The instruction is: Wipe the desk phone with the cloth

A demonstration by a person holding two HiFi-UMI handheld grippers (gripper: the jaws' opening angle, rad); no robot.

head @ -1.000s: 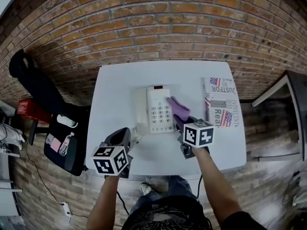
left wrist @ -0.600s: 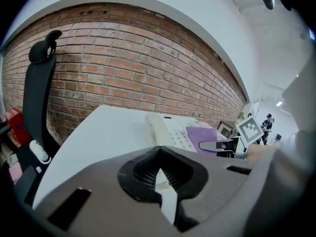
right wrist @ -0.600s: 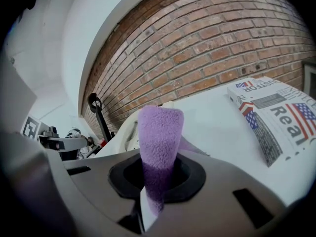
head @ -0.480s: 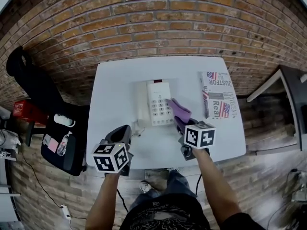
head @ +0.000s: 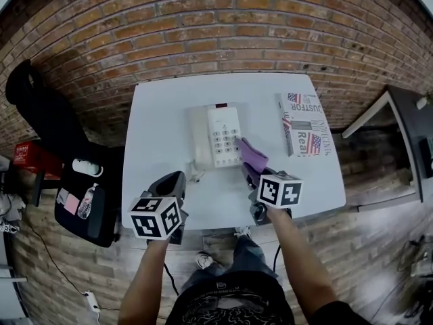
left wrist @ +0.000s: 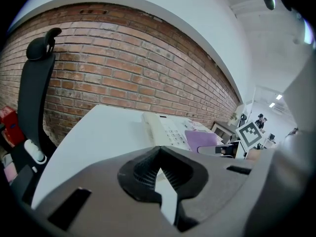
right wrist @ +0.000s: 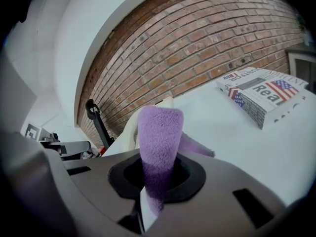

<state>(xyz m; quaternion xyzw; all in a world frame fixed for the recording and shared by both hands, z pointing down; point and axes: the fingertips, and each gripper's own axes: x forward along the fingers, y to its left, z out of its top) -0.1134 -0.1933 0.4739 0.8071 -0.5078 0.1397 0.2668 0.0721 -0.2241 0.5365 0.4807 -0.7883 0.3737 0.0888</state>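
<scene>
The right hand-held gripper is clenching a fuzzy purple cloth. The cloth's free end is sticking up ahead of the jaws and, in the head view, is reaching the right edge of the cream push-button desk phone. The phone is lying flat near the middle of the white counter, with its handset along its left side. The left hand-held gripper is hanging over the counter's near left part, below and left of the phone, its jaws pressed together on nothing. A printed cardboard box with a flag pattern is resting on the counter's right side, apart from the phone. A black office chair is standing left of the counter, by the red brick wall.
</scene>
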